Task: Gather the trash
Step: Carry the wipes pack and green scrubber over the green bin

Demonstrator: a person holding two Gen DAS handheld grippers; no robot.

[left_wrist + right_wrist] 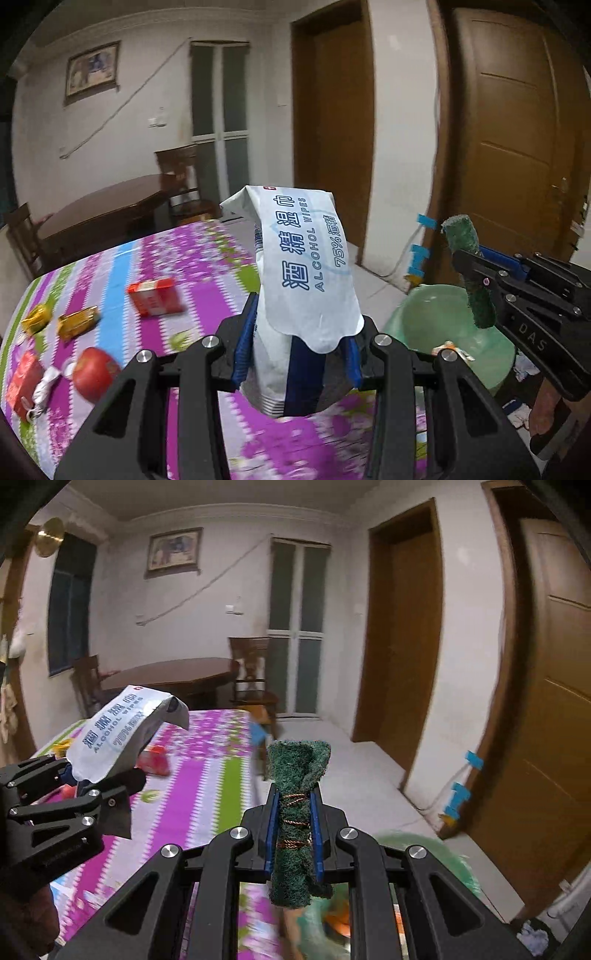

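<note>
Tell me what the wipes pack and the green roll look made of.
Wipes pack in the left tool: thin plastic film, likely; slight sheen, soft creases, flops over the grip. Green roll in the right tool: coarse fibrous scouring pad, matte and fuzzy, bound with what looks like copper wire.

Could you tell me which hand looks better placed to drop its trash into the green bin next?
Probably the right. The right gripper, shut on a scouring pad, sits nearer the green bin; the left gripper, holding a wipes packet, is over the table.
</note>
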